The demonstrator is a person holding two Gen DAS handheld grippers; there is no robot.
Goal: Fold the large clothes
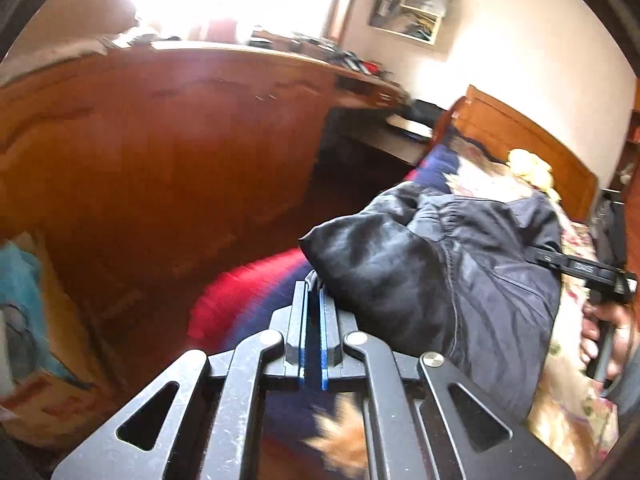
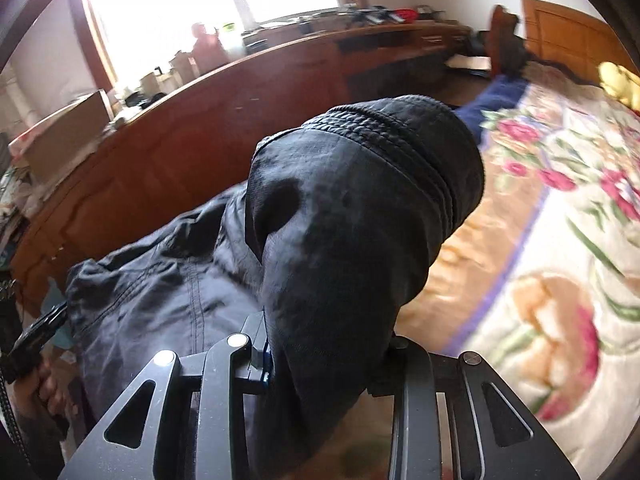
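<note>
Leftmost, the left gripper (image 1: 313, 292) has its blue-padded jaws pinched together on a thin edge of the dark navy, crinkled fabric jacket (image 1: 460, 272), which lies bunched over the floral bedspread (image 2: 560, 200) beside a long reddish-brown wooden cabinet (image 1: 160, 140). Further right, the right gripper (image 2: 320, 344) clamps a thick fold of that jacket near its ribbed cuff (image 2: 400, 136).

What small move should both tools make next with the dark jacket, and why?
Probably lift and spread apart. The left tool pinches a thin edge of the dark jacket; the right tool grips a bunched cuff. The cloth between them hangs crumpled over the bed.
</note>
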